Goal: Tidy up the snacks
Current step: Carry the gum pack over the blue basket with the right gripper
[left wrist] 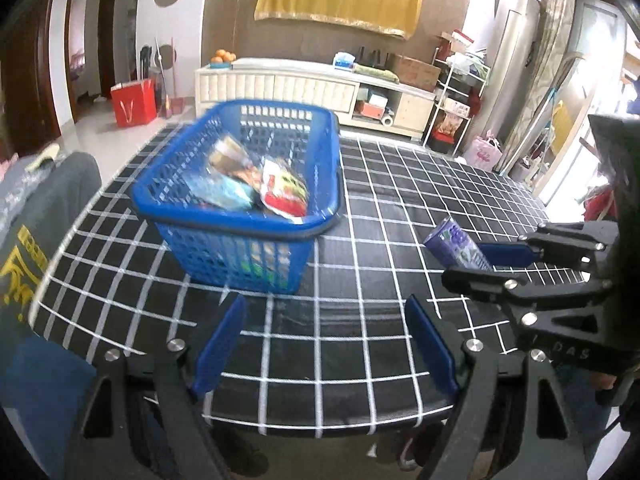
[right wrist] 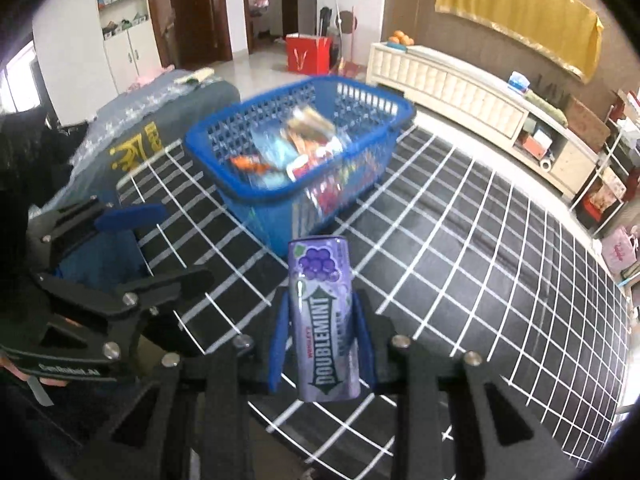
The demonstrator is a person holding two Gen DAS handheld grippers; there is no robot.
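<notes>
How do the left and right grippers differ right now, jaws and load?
Left gripper: jaws wide apart, nothing between them, only the checked tablecloth beyond. Right gripper: jaws narrow, shut on a purple Doublemint gum container held lengthwise, its grape-printed end pointing away toward the blue basket. Shared: both have black frames with blue pads, hang above the table clear of its cloth, and face the basket of snack packets.

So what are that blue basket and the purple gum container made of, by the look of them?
The blue basket looks like moulded plastic: one even colour, walls pierced in a regular lattice, a darker band along its rim. The purple gum container, held in the right claw, looks like smooth plastic or a glossy printed wrap; the light sheen leaves it open.
</notes>
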